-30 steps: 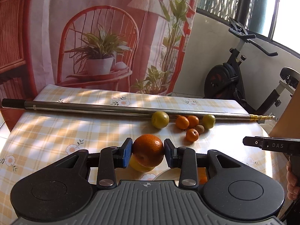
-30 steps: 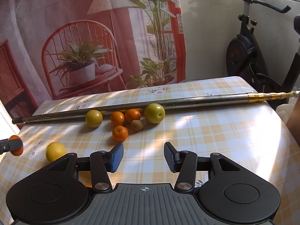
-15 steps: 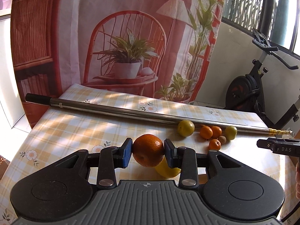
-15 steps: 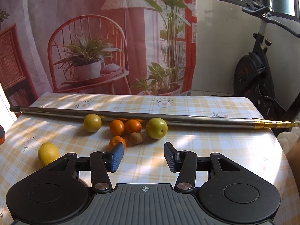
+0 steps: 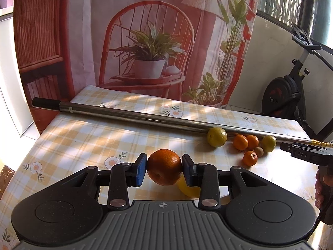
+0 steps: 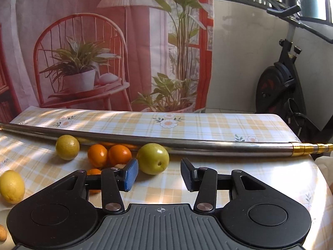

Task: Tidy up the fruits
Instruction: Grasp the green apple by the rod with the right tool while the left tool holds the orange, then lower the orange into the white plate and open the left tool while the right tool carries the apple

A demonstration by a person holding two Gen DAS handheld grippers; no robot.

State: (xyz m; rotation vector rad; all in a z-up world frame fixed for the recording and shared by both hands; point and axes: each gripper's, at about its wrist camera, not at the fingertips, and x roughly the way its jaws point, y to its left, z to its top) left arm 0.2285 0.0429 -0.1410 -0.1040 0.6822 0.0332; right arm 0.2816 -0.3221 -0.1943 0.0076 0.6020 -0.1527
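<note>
Checked yellow-and-white cloth over counter (image 5: 87, 137), printed chair-and-plant curtain (image 5: 145, 41) behind, exercise bike (image 6: 281, 87) far right. Long metal pole (image 5: 133, 117) lying across counter from left to right.

Left gripper (image 5: 164, 169): jaws pinching large orange (image 5: 164, 169) by its two sides, fruit centred between blue pads, held clear above cloth. Lemon (image 5: 188, 189) just behind and below right jaw, partly hidden. Further right, against pole: yellow-green citrus (image 5: 216, 136), two small oranges (image 5: 246, 142) touching each other, green fruit (image 5: 269, 143), brown kiwi-like fruit (image 5: 259, 151), one more small orange (image 5: 250, 158) in front. Right edge: other tool's black bar and a hand (image 5: 321, 189) on its grip.

Right gripper (image 6: 159, 174): jaws spread wide, nothing between them. Left to right: lemon (image 6: 12, 186) at frame edge, yellow-green citrus (image 6: 67, 147), pair of small oranges (image 6: 109, 155), green fruit (image 6: 153, 161) just beyond left jaw tip, not inside gap. Small orange partly hidden behind left finger arm.
</note>
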